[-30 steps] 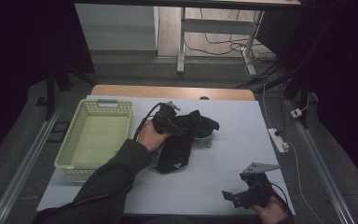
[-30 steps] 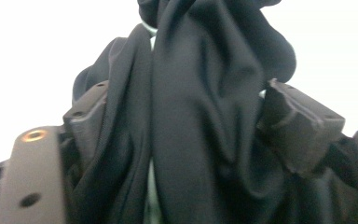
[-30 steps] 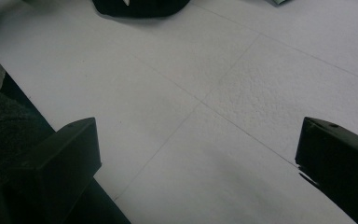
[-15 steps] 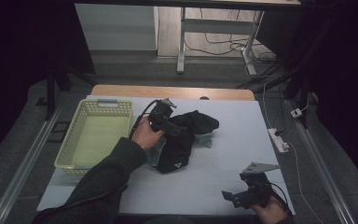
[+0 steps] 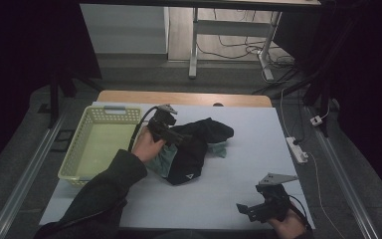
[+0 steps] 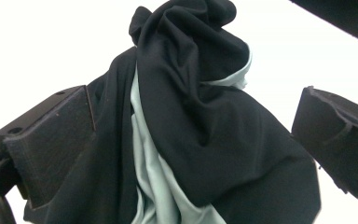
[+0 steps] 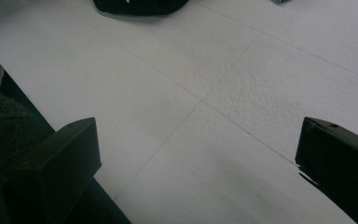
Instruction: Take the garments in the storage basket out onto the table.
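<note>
A black garment [image 5: 194, 154] with a pale green lining [image 5: 160, 160] lies crumpled in the middle of the white table [image 5: 229, 184]. My left gripper [image 5: 171, 135] sits at the garment's left end, just right of the basket. In the left gripper view the two jaws stand wide apart, open, with the bunched black cloth [image 6: 191, 116] and its green lining [image 6: 149, 186] between them. My right gripper [image 5: 245, 210] rests low at the table's front right, open, with bare table [image 7: 214, 70] between its jaws. The garment's near edge [image 7: 140, 5] shows at the top of the right gripper view.
A pale yellow-green mesh basket [image 5: 122, 110] stands at the table's left, with nothing visible inside. A white power strip [image 5: 297, 149] and its cable lie off the right edge. A wooden strip [image 5: 184, 97] runs along the far edge.
The left hand and gripper have shifted slightly left toward the basket, and the garment has bunched and moved a little with them. The right gripper has stayed put.
</note>
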